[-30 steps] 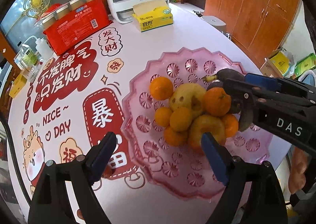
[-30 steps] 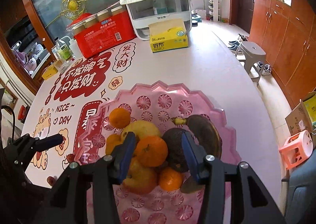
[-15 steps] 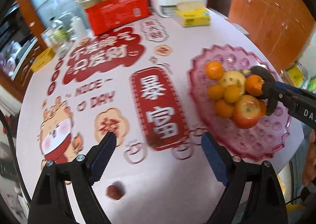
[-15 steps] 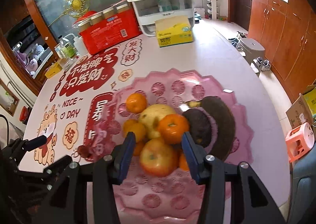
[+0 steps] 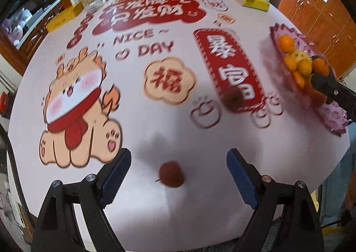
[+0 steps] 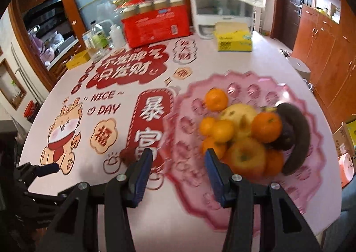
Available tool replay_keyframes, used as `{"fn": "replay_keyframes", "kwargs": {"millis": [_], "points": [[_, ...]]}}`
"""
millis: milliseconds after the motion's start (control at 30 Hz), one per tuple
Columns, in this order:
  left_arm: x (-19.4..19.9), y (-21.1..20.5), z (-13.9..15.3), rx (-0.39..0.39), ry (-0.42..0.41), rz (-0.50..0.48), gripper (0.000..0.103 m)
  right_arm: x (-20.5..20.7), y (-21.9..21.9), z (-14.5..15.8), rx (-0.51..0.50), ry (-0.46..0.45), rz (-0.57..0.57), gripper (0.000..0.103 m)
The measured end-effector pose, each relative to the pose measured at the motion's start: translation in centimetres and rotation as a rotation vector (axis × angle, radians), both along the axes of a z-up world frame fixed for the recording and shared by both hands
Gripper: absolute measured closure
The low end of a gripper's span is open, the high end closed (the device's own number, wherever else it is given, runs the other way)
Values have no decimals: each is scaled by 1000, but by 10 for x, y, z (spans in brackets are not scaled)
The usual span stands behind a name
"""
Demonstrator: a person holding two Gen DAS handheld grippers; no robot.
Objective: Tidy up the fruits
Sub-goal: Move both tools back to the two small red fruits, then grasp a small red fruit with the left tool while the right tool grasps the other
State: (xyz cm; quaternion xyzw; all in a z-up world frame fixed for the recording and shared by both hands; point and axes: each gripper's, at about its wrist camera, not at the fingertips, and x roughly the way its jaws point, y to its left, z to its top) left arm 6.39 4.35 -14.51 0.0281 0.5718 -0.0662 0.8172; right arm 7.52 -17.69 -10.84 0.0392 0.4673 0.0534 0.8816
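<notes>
We held the left gripper [image 5: 179, 179] wide open and empty around a small round red fruit [image 5: 171, 174] at lower centre. The right gripper [image 6: 178, 171], also open and empty, hung over the pink scalloped plastic tray [image 6: 311, 176]. We judged that an off-centre closing could roll the fruit away.

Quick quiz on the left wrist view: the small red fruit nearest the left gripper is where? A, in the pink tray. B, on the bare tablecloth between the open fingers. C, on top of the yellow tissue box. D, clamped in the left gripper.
B: the small red fruit lies on the tablecloth, apart from both fingers of the open left gripper, far from the pink tray.
</notes>
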Motion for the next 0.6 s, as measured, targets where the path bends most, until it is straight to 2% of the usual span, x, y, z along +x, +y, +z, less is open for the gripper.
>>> {"fn": "replay_keyframes", "kwargs": {"millis": [167,367,467,600], "points": [[-6,23,-16,-35,28,27,17,-6,25,-8,2,1,25,54],[-8,34,-29,-41,68,24,23,-8,48,-16,9,12,60,54],[-8,34,-33,-44,79,16,30,-8,55,-19,11,17,75,54],[-8,29,-40,-62,104,-13,44,-8,63,-21,13,24,91,54]]}}
